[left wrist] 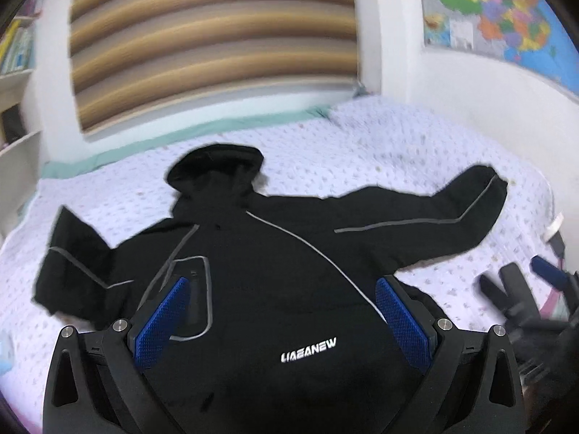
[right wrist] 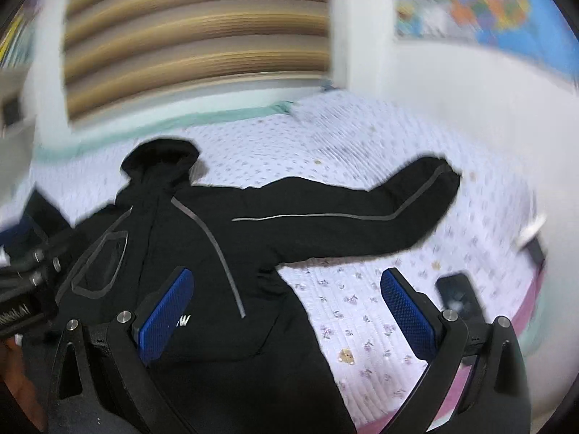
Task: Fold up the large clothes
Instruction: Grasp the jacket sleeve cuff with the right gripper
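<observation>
Black jacket (left wrist: 275, 289); phone (right wrist: 457, 294) in right view only

floral quilt (right wrist: 362, 311), dark phone (right wrist: 457, 294) on it, striped blind (left wrist: 213, 36), wall map (left wrist: 499, 11), bookshelf (left wrist: 16, 83)

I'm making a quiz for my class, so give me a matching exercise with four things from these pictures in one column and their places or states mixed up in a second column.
Things:
1. black hooded jacket
2. colourful wall map
3. dark flat phone
4. left tongs

Places or states:
A. hanging on the white wall, upper right
B. open, above the jacket's front
C. spread flat on the floral quilt, sleeves out
D. lying on the quilt near the bed's right edge

Pairs: 1-C, 2-A, 3-D, 4-B
</observation>
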The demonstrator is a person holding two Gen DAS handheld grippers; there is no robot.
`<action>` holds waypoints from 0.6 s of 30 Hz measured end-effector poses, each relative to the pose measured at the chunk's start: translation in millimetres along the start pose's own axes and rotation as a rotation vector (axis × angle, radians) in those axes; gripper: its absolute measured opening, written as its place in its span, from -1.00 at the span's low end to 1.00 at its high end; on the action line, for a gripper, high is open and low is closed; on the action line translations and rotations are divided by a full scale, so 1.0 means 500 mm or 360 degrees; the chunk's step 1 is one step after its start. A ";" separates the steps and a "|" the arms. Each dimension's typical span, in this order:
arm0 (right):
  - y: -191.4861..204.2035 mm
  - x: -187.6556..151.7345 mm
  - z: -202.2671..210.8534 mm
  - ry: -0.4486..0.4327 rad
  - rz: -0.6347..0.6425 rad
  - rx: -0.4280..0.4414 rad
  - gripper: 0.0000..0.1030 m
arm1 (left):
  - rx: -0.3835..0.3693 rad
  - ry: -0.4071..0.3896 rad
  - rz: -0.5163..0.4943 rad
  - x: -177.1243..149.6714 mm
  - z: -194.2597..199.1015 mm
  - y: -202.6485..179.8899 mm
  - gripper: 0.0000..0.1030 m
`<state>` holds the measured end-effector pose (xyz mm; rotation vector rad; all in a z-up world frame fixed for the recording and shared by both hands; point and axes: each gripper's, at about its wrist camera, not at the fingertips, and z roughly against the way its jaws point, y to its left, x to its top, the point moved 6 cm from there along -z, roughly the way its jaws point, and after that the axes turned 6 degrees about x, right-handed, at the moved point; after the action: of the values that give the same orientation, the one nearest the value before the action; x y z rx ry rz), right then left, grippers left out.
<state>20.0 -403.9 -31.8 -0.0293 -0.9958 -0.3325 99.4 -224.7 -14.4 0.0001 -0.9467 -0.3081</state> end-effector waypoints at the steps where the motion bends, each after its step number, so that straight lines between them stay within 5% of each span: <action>1: -0.028 -0.001 -0.017 -0.0001 -0.0048 0.0008 1.00 | 0.0053 0.0060 -0.0010 -0.008 -0.046 -0.002 0.98; 3: -0.102 -0.003 -0.075 0.0099 -0.0052 -0.0071 1.00 | 0.0016 0.0181 0.0028 -0.021 -0.116 -0.012 0.98; 5: -0.165 0.006 -0.114 0.0148 -0.0007 -0.0139 0.78 | -0.0091 0.0274 0.0097 -0.025 -0.170 -0.027 0.98; 11: -0.380 0.084 -0.159 0.0048 -0.0134 -0.0296 0.76 | -0.0333 0.0554 0.0097 -0.001 -0.319 -0.126 0.98; 15: -0.521 0.140 -0.190 -0.0006 -0.0258 -0.0355 0.76 | -0.0343 0.0665 0.0070 -0.017 -0.428 -0.191 0.98; 18: -0.589 0.169 -0.236 0.0019 -0.0304 -0.0379 0.72 | -0.0321 0.0835 0.0078 -0.088 -0.503 -0.220 0.98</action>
<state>73.5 -726.2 -63.9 -0.1485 -0.9451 -0.6246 247.6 -352.4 -212.0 -0.1213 -0.3928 -0.3357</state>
